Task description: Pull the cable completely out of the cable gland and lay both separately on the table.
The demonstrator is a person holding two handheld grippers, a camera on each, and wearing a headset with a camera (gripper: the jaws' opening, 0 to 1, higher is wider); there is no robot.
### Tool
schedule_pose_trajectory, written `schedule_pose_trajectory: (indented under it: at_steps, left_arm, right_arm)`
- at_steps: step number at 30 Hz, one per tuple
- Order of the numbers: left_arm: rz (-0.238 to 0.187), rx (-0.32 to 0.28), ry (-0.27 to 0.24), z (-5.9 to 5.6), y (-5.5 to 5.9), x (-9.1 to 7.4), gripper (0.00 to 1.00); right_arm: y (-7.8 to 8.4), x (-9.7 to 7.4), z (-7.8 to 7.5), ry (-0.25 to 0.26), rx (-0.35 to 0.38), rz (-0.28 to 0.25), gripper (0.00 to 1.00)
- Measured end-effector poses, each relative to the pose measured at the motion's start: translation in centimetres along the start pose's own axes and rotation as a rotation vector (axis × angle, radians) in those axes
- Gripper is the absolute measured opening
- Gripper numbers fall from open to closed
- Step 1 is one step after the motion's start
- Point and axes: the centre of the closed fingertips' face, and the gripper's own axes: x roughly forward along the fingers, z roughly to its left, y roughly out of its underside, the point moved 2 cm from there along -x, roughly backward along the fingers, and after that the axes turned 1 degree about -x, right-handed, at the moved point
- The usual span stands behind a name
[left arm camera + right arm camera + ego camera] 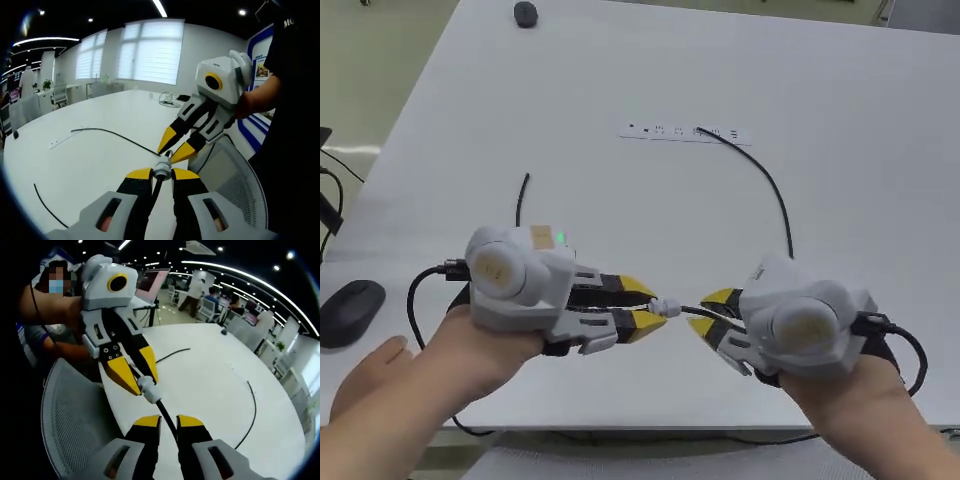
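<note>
A small white cable gland hangs over the table's near edge, and my left gripper is shut on it from the left. A thin black cable leaves the gland to the right, where my right gripper is shut on it. In the left gripper view the gland sits between my left gripper's yellow tips, with the cable running back between the jaws. In the right gripper view the cable passes between my right gripper's tips, and the gland is just ahead.
On the white table a power strip lies mid-table with a long black cable curving toward me. A short black cable piece lies at the left. One mouse rests far away, another near left. A mesh chair is below.
</note>
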Motion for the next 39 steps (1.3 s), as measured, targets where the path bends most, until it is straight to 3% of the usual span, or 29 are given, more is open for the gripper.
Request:
schedule_pose_trajectory:
  at_steps: [3,7,28,32,39]
  left_arm:
    - [0.001,0.006,-0.005,0.0,0.0,0.0,0.15]
    - [-0.004,0.003,-0.007,0.1,0.0,-0.3,0.15]
    - [0.006,0.016,-0.010,0.0,0.4,-0.5,0.15]
    - [0.003,0.005,-0.017,0.2,0.6,-0.6,0.15]
    - [-0.012,-0.006,-0.022,0.4,0.6,-0.8,0.15]
  right_arm:
    - [-0.1,0.2,-0.1,0.020,0.005,0.011,0.04]
    - [0.1,0.1,-0.1,0.018,0.090,-0.008,0.03]
    - [2.9,1.5,0.3,0.035,0.236,-0.037,0.00]
    - [4.0,1.8,0.1,0.024,0.331,-0.031,0.00]
    - [6.9,2.3,-1.1,0.053,0.394,0.034,0.00]
